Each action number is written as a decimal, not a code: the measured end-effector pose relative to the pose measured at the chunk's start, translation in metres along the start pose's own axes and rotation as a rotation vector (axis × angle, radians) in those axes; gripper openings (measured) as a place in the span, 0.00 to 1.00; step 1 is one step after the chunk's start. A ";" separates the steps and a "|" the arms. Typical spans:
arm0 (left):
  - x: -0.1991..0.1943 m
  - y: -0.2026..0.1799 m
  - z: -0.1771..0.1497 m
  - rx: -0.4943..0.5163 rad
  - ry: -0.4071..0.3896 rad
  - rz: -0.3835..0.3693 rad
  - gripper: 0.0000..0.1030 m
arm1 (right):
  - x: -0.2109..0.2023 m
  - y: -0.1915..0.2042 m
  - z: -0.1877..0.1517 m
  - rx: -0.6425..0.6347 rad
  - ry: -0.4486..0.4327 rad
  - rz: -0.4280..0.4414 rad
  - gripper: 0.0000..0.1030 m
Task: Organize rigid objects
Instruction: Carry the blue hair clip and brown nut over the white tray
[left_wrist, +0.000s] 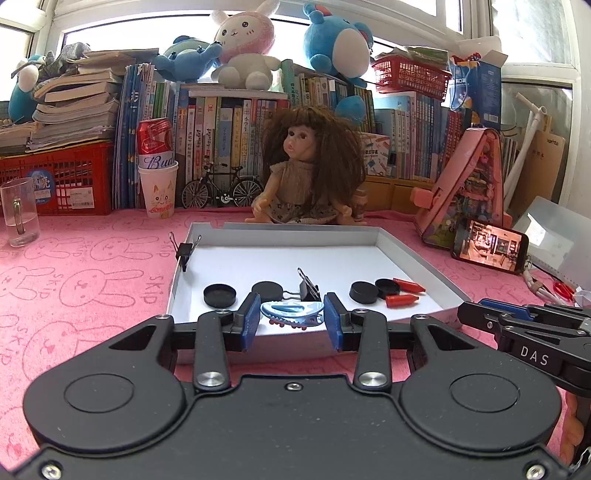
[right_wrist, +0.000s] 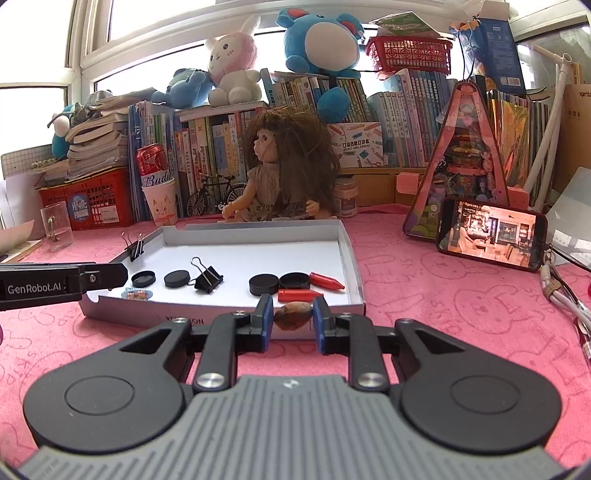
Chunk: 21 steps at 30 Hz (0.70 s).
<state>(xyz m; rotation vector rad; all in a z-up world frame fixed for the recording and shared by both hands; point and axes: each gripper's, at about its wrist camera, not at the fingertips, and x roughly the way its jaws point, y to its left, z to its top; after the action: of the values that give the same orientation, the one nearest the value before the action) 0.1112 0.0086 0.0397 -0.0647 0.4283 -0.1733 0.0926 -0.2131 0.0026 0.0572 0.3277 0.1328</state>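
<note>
Now | left gripper (left_wrist: 291, 314) clamps blue hair clip (left_wrist: 291, 312) | over tray (left_wrist: 417, 258) edge

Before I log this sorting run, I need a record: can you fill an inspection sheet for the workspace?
Surface: pink cloth.
Job's things: white tray holding black caps, binder clips, red crayons.
Clutter: doll, phone, cup, glass.
Grippers: left gripper shut on blue hair clip; right gripper shut on brown clip.
Cables: white cord.
Surroundings: books, plush toys, window.

Glossy blue plastic hair clip (left_wrist: 291, 311); matt white cardboard tray (left_wrist: 417, 254); pink terry cloth (left_wrist: 92, 280)
</note>
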 end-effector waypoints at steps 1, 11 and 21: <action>0.002 0.001 0.002 -0.005 0.002 0.001 0.34 | 0.002 0.000 0.002 0.003 -0.002 0.000 0.27; 0.026 0.008 0.013 -0.030 0.025 0.013 0.34 | 0.028 -0.008 0.016 0.063 0.019 0.006 0.27; 0.052 0.020 0.013 -0.052 0.068 0.048 0.34 | 0.055 -0.013 0.017 0.107 0.076 -0.014 0.27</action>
<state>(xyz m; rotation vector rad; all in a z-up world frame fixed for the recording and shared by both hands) 0.1663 0.0193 0.0278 -0.0994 0.5019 -0.1174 0.1515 -0.2188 -0.0002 0.1565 0.4105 0.1038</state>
